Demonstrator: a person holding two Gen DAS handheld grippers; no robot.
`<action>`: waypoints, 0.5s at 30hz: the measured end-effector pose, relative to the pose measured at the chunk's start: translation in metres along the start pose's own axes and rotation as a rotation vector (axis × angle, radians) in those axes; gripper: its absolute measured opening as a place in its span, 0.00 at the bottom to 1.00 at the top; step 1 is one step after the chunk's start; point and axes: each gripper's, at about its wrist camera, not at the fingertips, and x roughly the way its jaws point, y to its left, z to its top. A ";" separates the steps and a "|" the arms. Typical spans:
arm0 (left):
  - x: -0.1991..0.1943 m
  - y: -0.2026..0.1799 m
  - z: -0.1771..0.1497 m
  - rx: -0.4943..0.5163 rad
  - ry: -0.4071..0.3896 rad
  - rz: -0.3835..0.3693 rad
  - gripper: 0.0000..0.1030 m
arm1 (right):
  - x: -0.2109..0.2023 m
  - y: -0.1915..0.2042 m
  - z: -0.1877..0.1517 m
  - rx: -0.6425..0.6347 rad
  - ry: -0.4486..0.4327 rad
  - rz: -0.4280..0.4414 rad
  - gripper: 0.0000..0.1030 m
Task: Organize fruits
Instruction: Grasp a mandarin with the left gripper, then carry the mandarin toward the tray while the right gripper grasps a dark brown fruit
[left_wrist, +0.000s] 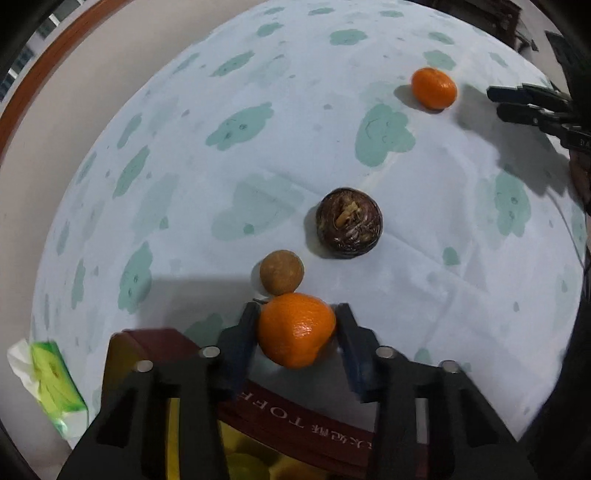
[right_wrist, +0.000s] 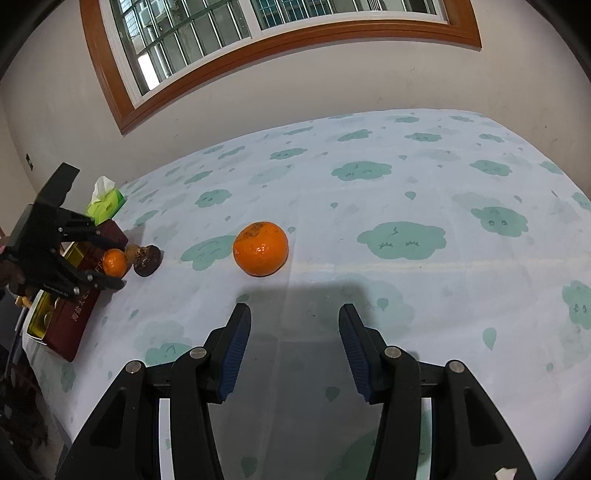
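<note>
The held orange (left_wrist: 296, 329) is bright, glossy and dimpled, squeezed between the two blue-padded fingers of the left gripper (left_wrist: 295, 328) at 6 o'clock in the left wrist view, above the near edge of a dark red box (left_wrist: 295, 428) with a gold lining. The box's printed lettering is only partly readable, and the gripper body covers much of it. Just beyond the orange, at 12 o'clock from it, sits a small brown round fruit (left_wrist: 282, 272), rough and dull, seemingly touching the orange's top edge. Past it toward 1 o'clock lies a dark purple, wrinkled fruit (left_wrist: 349, 222) with a torn yellowish patch on top. A second orange (left_wrist: 434, 88) rests well apart at 2 o'clock on the cloud-patterned cloth (left_wrist: 258, 166).

In the right wrist view that second orange (right_wrist: 260, 248) has a brownish scuff near its top and lies ahead of the right gripper (right_wrist: 294, 314), whose fingers stand wide apart with nothing between them. The green tissue pack (right_wrist: 105, 202) at 10 o'clock is partly blocked by the left gripper (right_wrist: 110, 267); the box's contents are too small to identify.
</note>
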 end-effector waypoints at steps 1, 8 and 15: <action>-0.001 0.000 -0.001 -0.014 -0.003 0.004 0.40 | 0.000 -0.001 0.000 0.004 0.002 0.001 0.46; -0.047 -0.018 -0.030 -0.315 -0.160 0.026 0.40 | 0.004 -0.005 0.000 0.030 0.017 -0.003 0.46; -0.109 -0.055 -0.081 -0.599 -0.356 -0.040 0.40 | 0.004 -0.004 0.000 0.031 0.017 -0.018 0.46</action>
